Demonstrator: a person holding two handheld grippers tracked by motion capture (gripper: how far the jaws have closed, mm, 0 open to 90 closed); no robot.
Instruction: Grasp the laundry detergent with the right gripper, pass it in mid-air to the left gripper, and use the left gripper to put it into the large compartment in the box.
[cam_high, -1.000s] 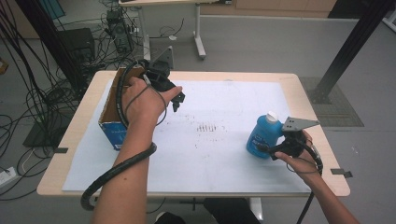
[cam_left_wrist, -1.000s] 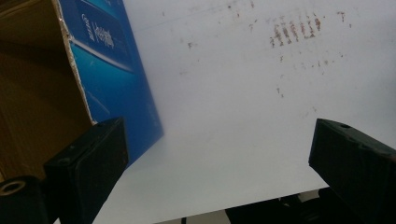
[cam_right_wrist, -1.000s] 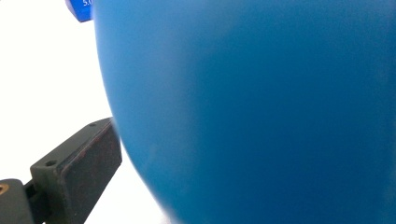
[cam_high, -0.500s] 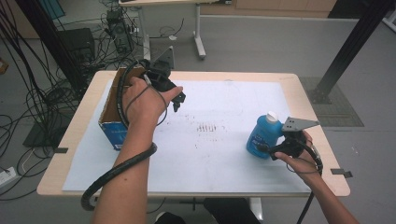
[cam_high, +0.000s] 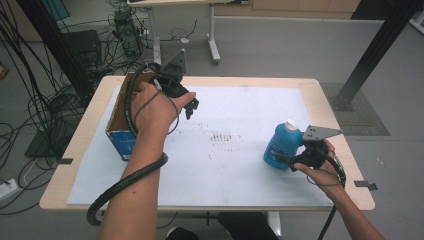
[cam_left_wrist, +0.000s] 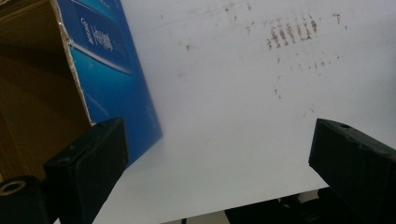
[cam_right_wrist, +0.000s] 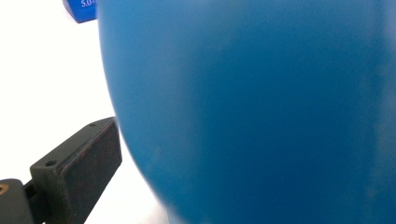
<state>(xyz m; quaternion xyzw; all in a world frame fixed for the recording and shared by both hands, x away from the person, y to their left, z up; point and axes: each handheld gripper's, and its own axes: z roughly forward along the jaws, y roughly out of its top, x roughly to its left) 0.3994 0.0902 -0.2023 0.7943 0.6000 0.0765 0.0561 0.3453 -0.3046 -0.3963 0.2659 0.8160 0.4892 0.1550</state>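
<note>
We see a smooth blue plastic bottle (cam_high: 281, 146) | a brown cardboard box (cam_high: 120, 125) | white paper sheet (cam_high: 240, 170), stained | matt black jaws.

Wooden table (cam_high: 325, 92) w/ white sheet (cam_high: 240, 150) on top. Grey floor (cam_high: 280, 45) all round. Black cables (cam_high: 40, 100) tangled at far left, 2nd table's white leg (cam_high: 214, 35) at back, black post (cam_high: 375, 55) rising far right.
</note>
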